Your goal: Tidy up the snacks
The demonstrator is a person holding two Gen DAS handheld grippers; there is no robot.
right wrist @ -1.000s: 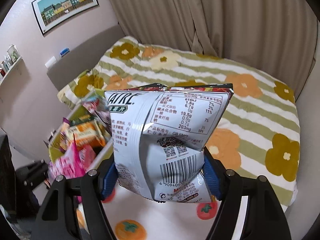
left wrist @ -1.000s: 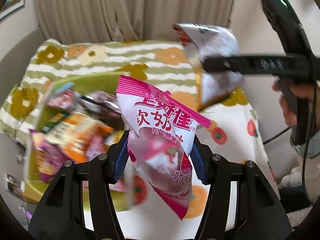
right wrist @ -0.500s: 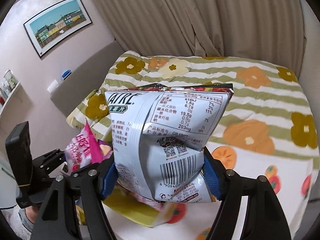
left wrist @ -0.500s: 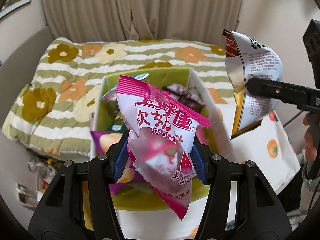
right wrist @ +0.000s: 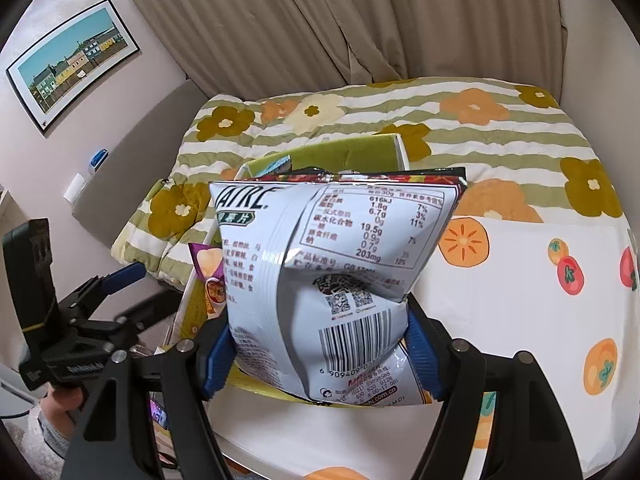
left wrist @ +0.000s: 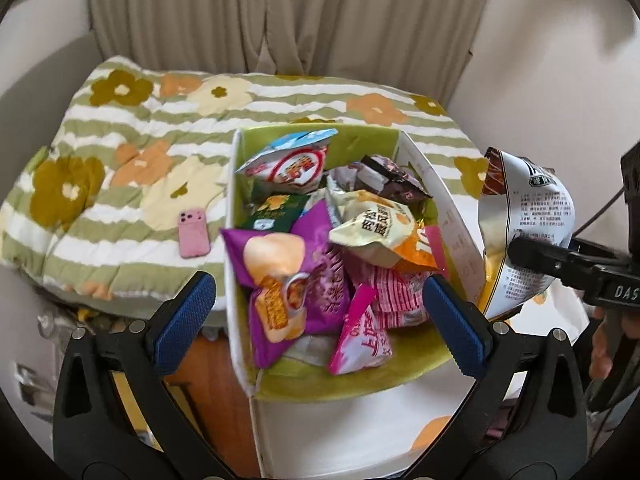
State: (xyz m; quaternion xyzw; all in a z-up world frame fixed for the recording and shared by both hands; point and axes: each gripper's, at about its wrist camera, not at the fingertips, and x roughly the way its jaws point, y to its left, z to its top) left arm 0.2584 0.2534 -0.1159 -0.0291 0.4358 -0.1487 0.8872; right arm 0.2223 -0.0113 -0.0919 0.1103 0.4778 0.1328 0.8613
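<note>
Left gripper [left wrist: 320,316] above green-lined white cardboard box [left wrist: 412,376], jaws opening, nothing between; pink triangular foil packet [left wrist: 360,340] lying inside. Right gripper [right wrist: 320,356] clamped on white crinkly chip bag [right wrist: 328,272] beside box. Advisable: centre over box before unclamping.

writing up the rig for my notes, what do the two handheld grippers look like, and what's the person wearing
Both the left gripper and the right gripper are matte black frames with two angled fingers, silver screw heads at the joints and textured blue pads. The right one carries white lettering on its side, partly cut off, and a thin black cable runs behind it. A fuzzy light grey sleeve shows at the left wrist.
</note>
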